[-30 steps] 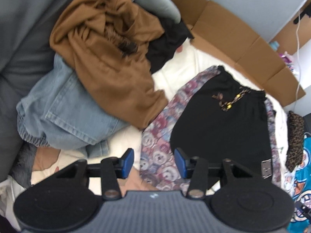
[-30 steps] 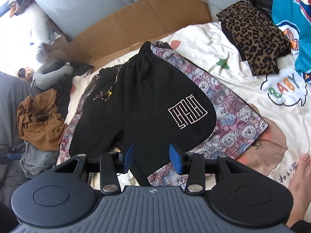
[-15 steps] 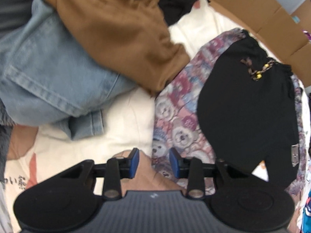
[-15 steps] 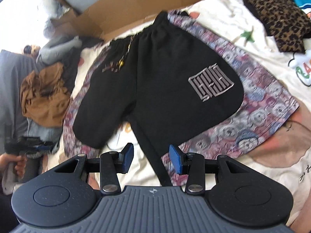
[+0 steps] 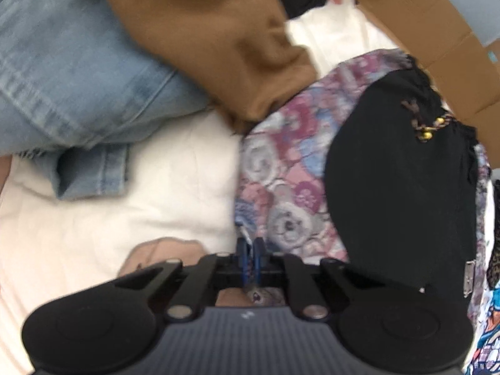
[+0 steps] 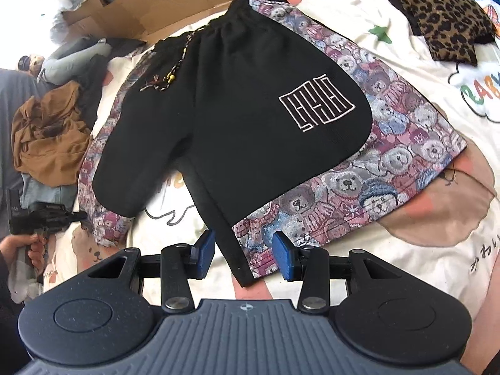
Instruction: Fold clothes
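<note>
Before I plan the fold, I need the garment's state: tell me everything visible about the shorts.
The shorts lie flat on the printed bedsheet: black front panels, teddy-bear patterned side panels, gathered waistband with beaded drawstring, white outlined logo on one leg. The left gripper is shut on one leg's hem; the right gripper is open, straddling the other leg's corner.

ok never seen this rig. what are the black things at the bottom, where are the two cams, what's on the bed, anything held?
Each black shape is a handheld two-finger gripper with blue pads; a person carries one per hand, with a fisheye camera on each looking along the fingers. In the left view, the left gripper is shut on the hem of the black shorts with teddy-bear print panels. In the right view, the right gripper is open, its pads either side of the other leg's hem. The shorts lie spread on a white cartoon-print bedsheet. Nearby lie a crumpled brown garment, light blue jeans, and a leopard-print cloth.
</note>
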A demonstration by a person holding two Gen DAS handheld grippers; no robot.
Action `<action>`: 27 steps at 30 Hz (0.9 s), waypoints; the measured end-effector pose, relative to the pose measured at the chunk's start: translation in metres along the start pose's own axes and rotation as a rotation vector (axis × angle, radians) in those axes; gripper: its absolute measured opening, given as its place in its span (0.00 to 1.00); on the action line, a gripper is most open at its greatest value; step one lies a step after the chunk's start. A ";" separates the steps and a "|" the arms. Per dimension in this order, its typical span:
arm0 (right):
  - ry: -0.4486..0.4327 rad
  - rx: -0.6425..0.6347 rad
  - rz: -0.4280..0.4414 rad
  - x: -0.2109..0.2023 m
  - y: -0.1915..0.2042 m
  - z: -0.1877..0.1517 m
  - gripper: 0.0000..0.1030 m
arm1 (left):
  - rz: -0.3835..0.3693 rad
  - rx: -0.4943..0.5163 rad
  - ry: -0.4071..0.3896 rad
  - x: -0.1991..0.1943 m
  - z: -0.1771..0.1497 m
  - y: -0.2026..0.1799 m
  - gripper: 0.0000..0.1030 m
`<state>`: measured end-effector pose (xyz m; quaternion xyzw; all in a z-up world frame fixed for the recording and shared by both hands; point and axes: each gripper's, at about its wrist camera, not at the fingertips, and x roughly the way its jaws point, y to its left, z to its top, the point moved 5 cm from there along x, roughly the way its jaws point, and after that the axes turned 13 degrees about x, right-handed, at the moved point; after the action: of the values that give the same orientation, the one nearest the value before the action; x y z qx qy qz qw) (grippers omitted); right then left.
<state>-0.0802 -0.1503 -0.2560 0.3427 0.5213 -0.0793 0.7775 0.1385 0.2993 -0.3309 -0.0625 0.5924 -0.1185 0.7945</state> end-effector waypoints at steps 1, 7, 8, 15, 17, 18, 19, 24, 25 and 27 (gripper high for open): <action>-0.003 -0.001 0.001 0.000 0.000 0.001 0.46 | -0.011 0.017 -0.021 -0.006 0.001 -0.006 0.04; -0.004 0.001 0.009 0.001 0.002 0.000 0.46 | -0.113 0.079 -0.073 -0.028 0.009 -0.040 0.03; -0.003 -0.001 0.009 0.000 0.002 -0.001 0.46 | -0.124 0.092 -0.074 -0.028 0.010 -0.046 0.03; -0.009 0.005 -0.008 -0.003 -0.005 0.000 0.46 | -0.164 0.130 -0.053 -0.004 0.012 -0.088 0.04; -0.015 0.012 -0.016 -0.004 -0.008 0.002 0.46 | -0.172 0.141 -0.037 0.007 0.011 -0.097 0.06; -0.017 0.016 -0.017 -0.005 -0.009 0.003 0.46 | -0.173 0.150 -0.025 0.013 0.011 -0.102 0.06; -0.019 0.021 -0.018 -0.005 -0.010 0.003 0.46 | -0.172 0.162 -0.013 0.017 0.010 -0.106 0.07; -0.022 0.025 -0.012 -0.005 -0.009 0.005 0.46 | -0.155 0.210 0.041 0.034 0.005 -0.120 0.11; -0.023 0.025 -0.010 -0.005 -0.009 0.005 0.46 | -0.158 0.218 0.034 0.031 0.005 -0.122 0.11; -0.022 0.026 -0.004 -0.005 -0.007 0.005 0.46 | -0.177 0.234 0.005 0.018 0.007 -0.123 0.11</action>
<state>-0.0822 -0.1602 -0.2538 0.3509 0.5122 -0.0916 0.7785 0.1364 0.1754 -0.3160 -0.0212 0.5689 -0.2562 0.7812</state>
